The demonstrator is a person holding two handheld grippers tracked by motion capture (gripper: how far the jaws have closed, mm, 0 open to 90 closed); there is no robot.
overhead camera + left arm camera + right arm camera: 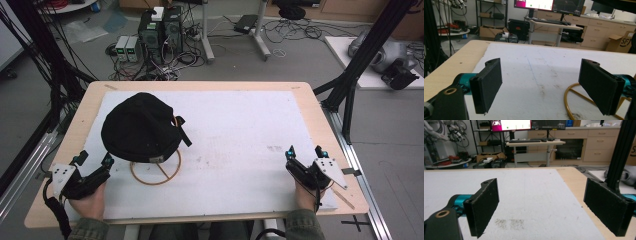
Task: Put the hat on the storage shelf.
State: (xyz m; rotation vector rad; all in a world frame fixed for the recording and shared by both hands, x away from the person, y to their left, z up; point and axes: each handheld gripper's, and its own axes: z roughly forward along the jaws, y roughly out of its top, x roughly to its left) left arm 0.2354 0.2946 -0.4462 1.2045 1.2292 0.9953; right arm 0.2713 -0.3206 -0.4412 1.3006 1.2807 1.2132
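Left gripper (93, 162) and right gripper (305, 152) are resting on the white mat (240, 135), jaws spread and empty. A black cap (140, 127) is sitting on a wire stand (156, 172) near the left gripper. Judged: pre-grasp stage; approaching the cap is likely next.

Little can be read. In the left gripper view, a cardboard box (621, 42) at the right edge, beyond the far side of the worktop (454, 65), carries dark printed letters that look like "SF", cut off by the frame edge. Left of that box, a monitor (534, 4) shows a pink and white screen, but its content is too small to read. The same monitor (510, 125) appears in the right gripper view, again unreadable. In the high view, no lettering can be made out on the worktop or on the computer cases (160, 30) behind it.
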